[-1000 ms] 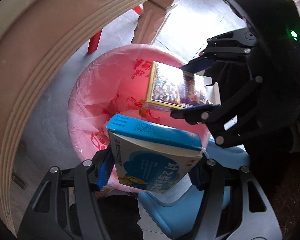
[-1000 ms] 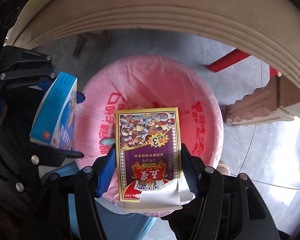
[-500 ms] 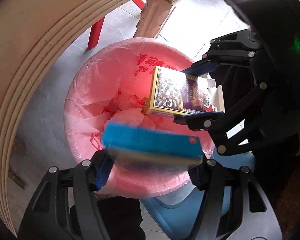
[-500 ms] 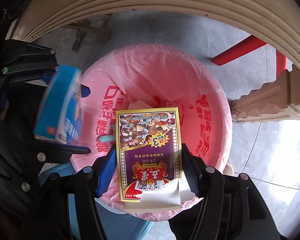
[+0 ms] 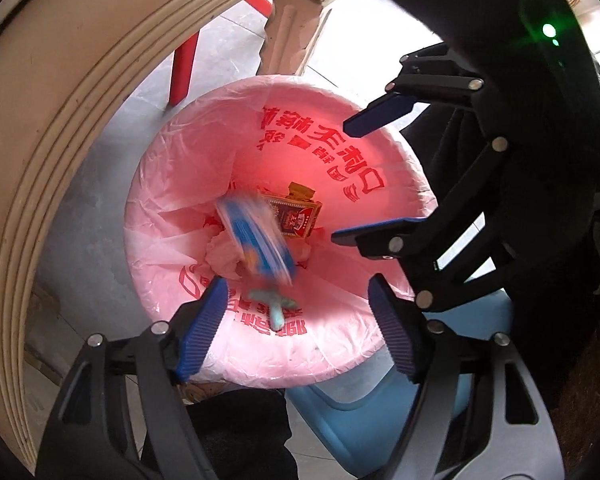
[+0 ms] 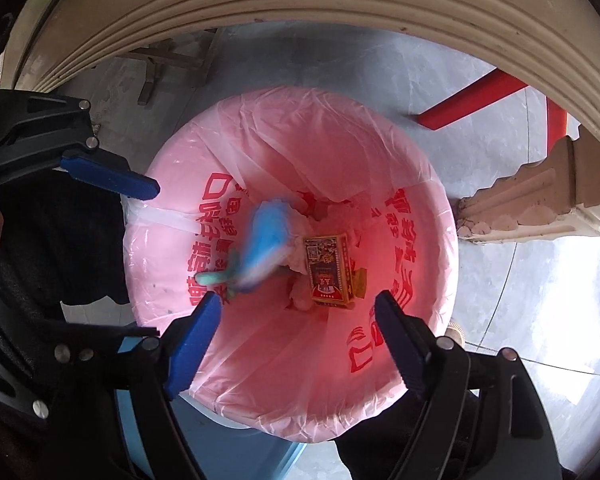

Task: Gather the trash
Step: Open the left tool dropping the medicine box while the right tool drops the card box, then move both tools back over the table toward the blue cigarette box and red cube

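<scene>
Below both grippers stands a bin lined with a pink bag. A blue and white box is blurred in mid-fall inside it. A purple and gold card box lies on crumpled waste at the bottom. My left gripper hangs over the bin's near rim, jaws opening, nothing between them. My right gripper is the same: jaws opening and empty. In the left wrist view the right gripper shows at the right; in the right wrist view the left gripper shows at the left.
A beige round table edge curves close above the bin. A carved table leg and a red stool leg stand on the grey floor. A light blue plastic object sits beside the bin.
Both grippers have let go of their boxes. The blue box slipped out of the left jaws and is falling; the card box dropped from the right jaws to the bin's bottom.
</scene>
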